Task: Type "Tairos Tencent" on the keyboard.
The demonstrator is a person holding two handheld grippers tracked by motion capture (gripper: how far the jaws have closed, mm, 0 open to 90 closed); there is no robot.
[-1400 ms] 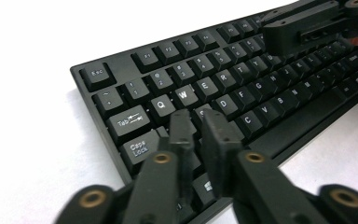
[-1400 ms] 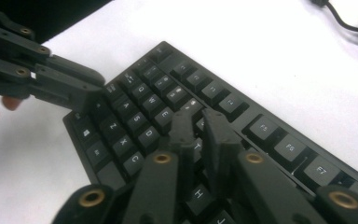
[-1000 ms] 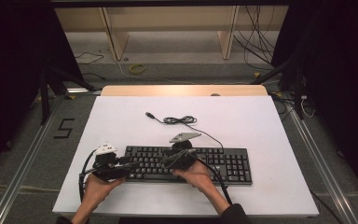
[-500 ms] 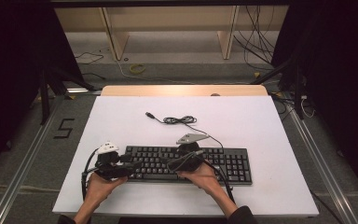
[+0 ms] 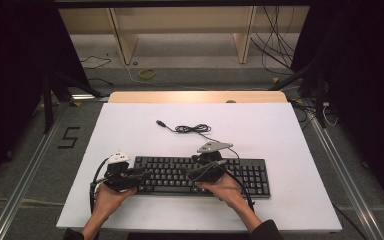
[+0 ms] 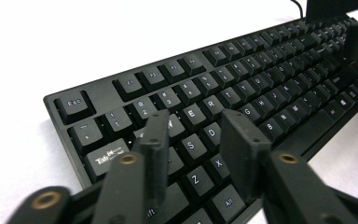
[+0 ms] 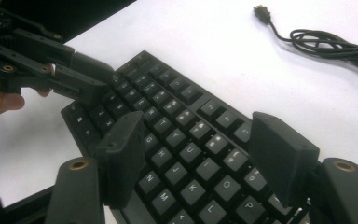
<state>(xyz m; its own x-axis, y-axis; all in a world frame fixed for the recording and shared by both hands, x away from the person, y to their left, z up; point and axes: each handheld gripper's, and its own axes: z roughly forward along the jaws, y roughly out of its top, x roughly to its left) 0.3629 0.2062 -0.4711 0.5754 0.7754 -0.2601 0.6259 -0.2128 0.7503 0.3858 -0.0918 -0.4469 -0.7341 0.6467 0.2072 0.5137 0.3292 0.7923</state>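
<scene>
Here a flat black plastic computer keyboard [image 5: 205, 175] lies on the white rectangular table [image 5: 280, 135], near the table's front edge and lengthwise across it, with its thin black cable [image 5: 192, 129] running from its far side to a loose coil farther back, the plug end lying free on the table. The left gripper [image 5: 139, 176] sits over the keyboard's left end, held in the person's left hand [image 5: 107, 197]; in the left gripper view its two black jaws stand apart above the letter keys around the S and D keys [image 6: 200, 140], with nothing clamped between them, and they have just been closing. Whether the pads touch the keycaps I cannot tell. The right gripper [image 5: 200, 172] hangs over the middle of the keyboard, held in the right hand [image 5: 227, 187]; in the right gripper view [image 7: 200, 154] its jaws are spread wide over the keys on the letter block's right side, holding nothing, and they have just been opening. That view also shows the left gripper farther off at the keyboard's far corner. Both grippers are near each other, each trailing a black cable toward the person.
</scene>
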